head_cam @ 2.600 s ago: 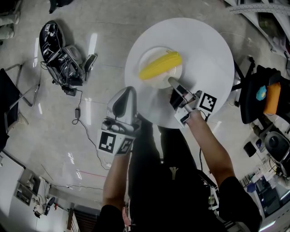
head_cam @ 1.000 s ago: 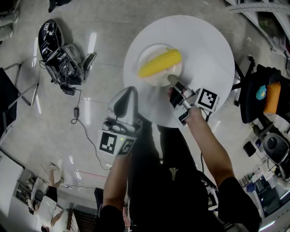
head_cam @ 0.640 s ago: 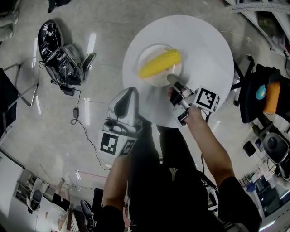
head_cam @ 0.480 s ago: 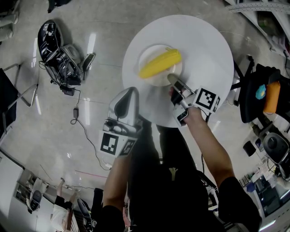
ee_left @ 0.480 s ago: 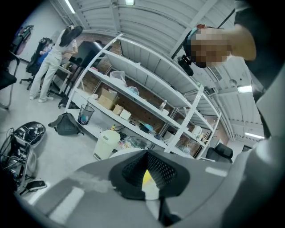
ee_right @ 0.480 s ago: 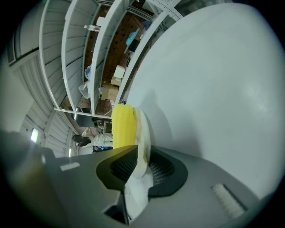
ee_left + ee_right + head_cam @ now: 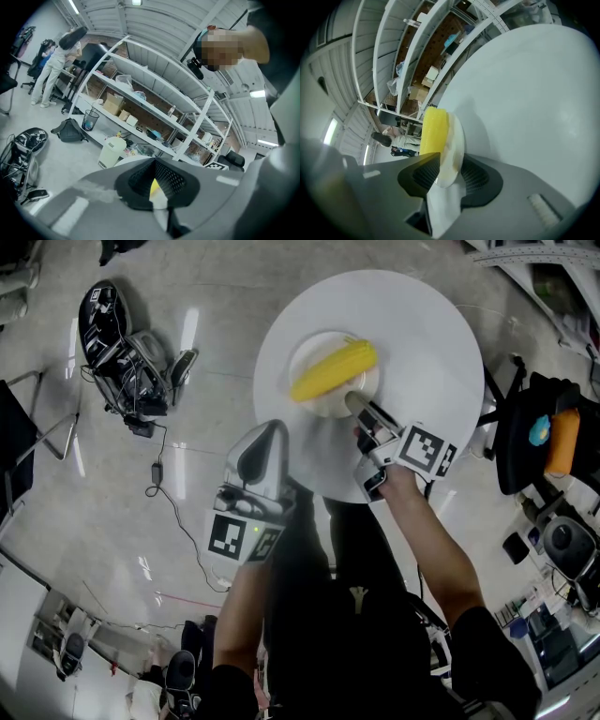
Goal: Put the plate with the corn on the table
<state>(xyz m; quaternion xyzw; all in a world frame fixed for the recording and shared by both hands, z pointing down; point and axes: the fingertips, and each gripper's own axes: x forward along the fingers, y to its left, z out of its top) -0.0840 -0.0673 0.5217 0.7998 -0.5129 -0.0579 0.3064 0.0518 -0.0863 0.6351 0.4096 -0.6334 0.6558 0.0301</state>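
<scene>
Basically done: the plate (image 7: 317, 406) with the corn (image 7: 335, 370) is set on the table (image 7: 431, 343), its rim being freed between the right gripper's (image 7: 355, 402) opening jaws, the left gripper (image 7: 270, 432) is held shut on nothing at the table's edge, so only 1 pull-back is left.

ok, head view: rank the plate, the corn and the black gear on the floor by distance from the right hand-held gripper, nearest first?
From the right hand-held gripper, whose jaws are opening with the plate rim between them:
1. plate: its near rim sits right at the jaws, on the white table.
2. corn: on the plate, just beyond the rim.
3. black gear: far left, down on the floor.
</scene>
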